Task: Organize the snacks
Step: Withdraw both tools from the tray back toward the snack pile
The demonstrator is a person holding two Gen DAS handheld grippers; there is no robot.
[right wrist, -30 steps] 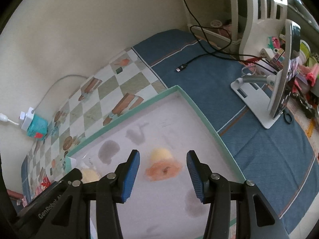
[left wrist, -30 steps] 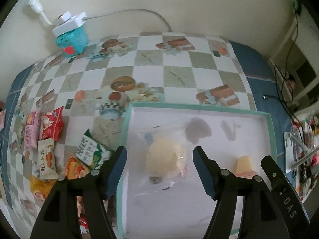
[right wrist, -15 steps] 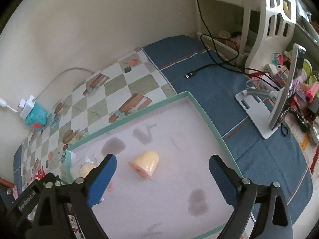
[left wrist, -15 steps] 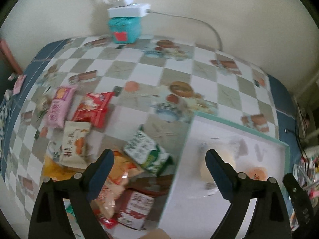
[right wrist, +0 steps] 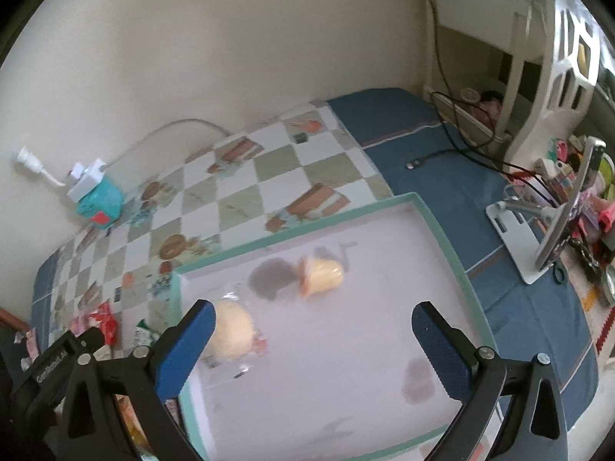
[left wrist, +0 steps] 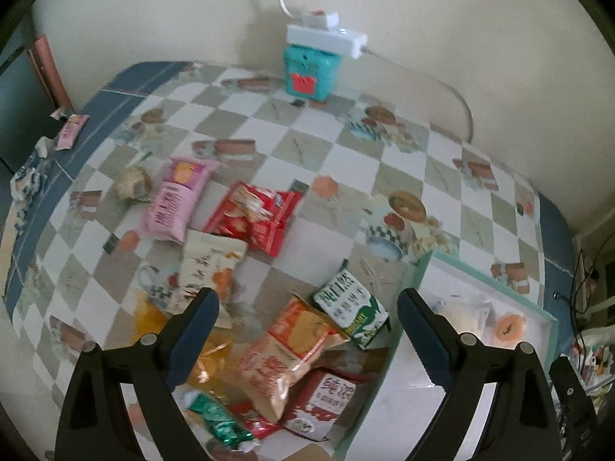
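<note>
on the checkered tablecloth [left wrist: 346, 146] the snack packets [left wrist: 269, 307] lie heaped at nine o'clock of the white tray [right wrist: 442, 226], awaiting sorting, so the left gripper [left wrist: 307, 322] hovers spread and empty above them while the right gripper [right wrist: 313, 342] hangs spread and empty over the tray.

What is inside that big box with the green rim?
Inside the box: a wrapped round bun and a small orange cup on its side. The left gripper's finger hides one corner.

Table under a checkered food-print cloth [left wrist: 315, 146], blue cloth [right wrist: 453, 176] past its edges. On it: teal-rimmed white tray [right wrist: 442, 230], loose snack packets beside the tray (pink packet [left wrist: 177, 199], red packet [left wrist: 257, 219], cream packet [left wrist: 209, 265], green-white packet [left wrist: 349, 307], orange packet [left wrist: 284, 357]), teal box [left wrist: 310, 69] by the wall, white phone stand [right wrist: 515, 238], black cable [right wrist: 442, 153].
</note>
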